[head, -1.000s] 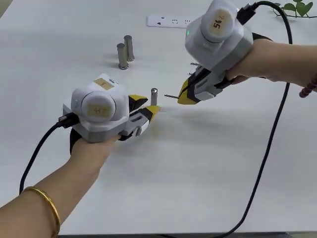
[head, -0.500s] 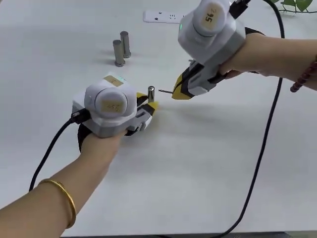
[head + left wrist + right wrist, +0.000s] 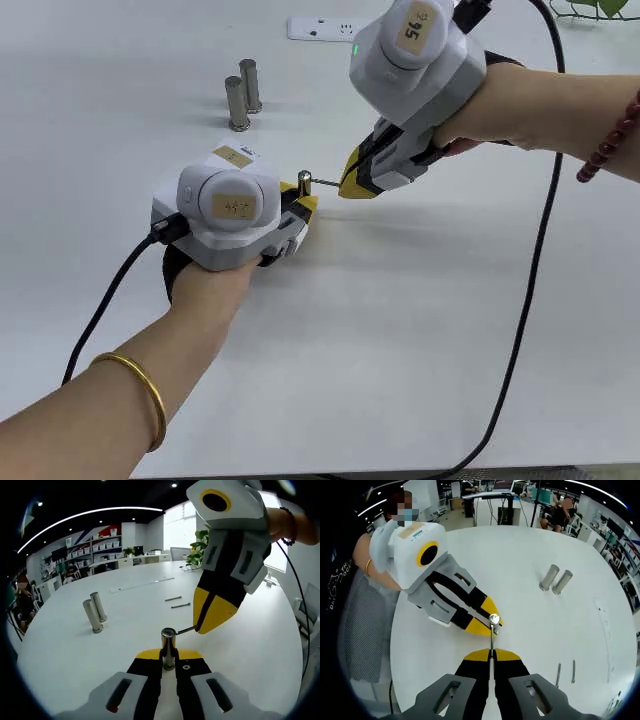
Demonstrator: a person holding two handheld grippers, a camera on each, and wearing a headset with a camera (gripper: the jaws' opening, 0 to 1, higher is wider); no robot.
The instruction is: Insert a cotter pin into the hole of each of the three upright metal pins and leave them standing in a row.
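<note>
White worktable (image 3: 420, 300) gives the brace: the yellow-tipped left gripper (image 3: 303, 205) should, I judge, rest steady on it while the yellow-tipped right gripper (image 3: 352, 188) feeds straight, level with the cross-hole, gently. Left jaws are clamped on the short shiny upright steel pin (image 3: 168, 645), left of centre; right jaws are pressed together on the thin wire cotter pin (image 3: 492, 637), its tip at the pin's top

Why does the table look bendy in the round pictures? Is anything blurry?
Left and right gripper views: fisheye lenses bend the table into a curve. Head view: straight and sharp, with soft shadows. Left gripper view: the pin glints on top.
</note>
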